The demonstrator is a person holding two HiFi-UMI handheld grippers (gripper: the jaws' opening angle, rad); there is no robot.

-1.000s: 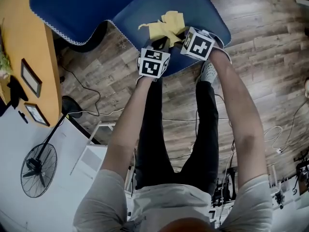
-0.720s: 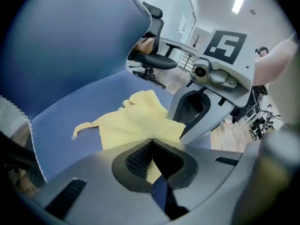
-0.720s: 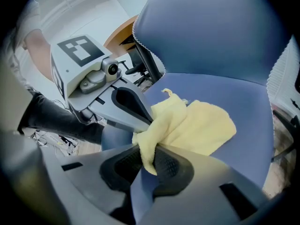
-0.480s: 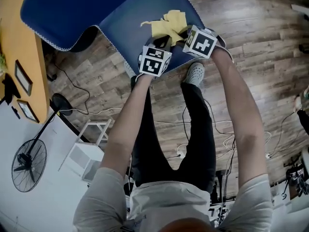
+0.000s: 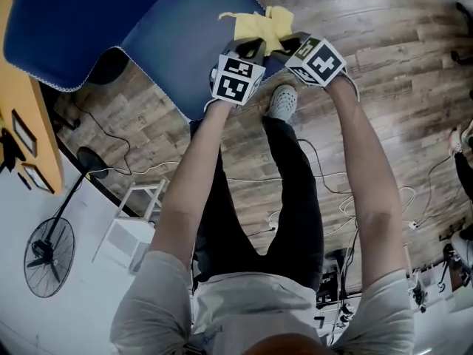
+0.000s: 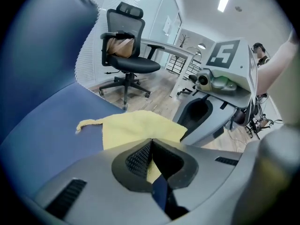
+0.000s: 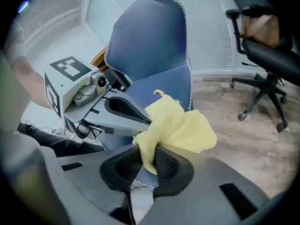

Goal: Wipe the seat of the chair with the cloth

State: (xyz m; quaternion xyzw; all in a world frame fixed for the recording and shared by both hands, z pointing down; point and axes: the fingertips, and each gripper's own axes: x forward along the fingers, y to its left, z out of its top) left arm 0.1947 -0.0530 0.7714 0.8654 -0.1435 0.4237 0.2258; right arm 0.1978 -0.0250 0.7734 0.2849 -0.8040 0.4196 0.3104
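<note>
We hold the yellow cloth (image 5: 263,25) with both grippers near the front edge of the blue chair seat (image 5: 181,46); our left gripper (image 6: 151,159) has its jaws pressed together on the cloth's near edge; our right gripper (image 7: 149,165) pinches a bunched fold of it between closed jaws; the cloth's free part spreads on the seat, one thin corner trailing left; a black office chair (image 6: 123,46) stands on the wood floor (image 5: 399,87) beyond.

Cut off at head view's top edge: back of blue chair (image 5: 170,43). Hidden behind left tool (image 5: 249,49) and right tool (image 5: 291,44) there: near part of yellow cloth (image 5: 262,22).
</note>
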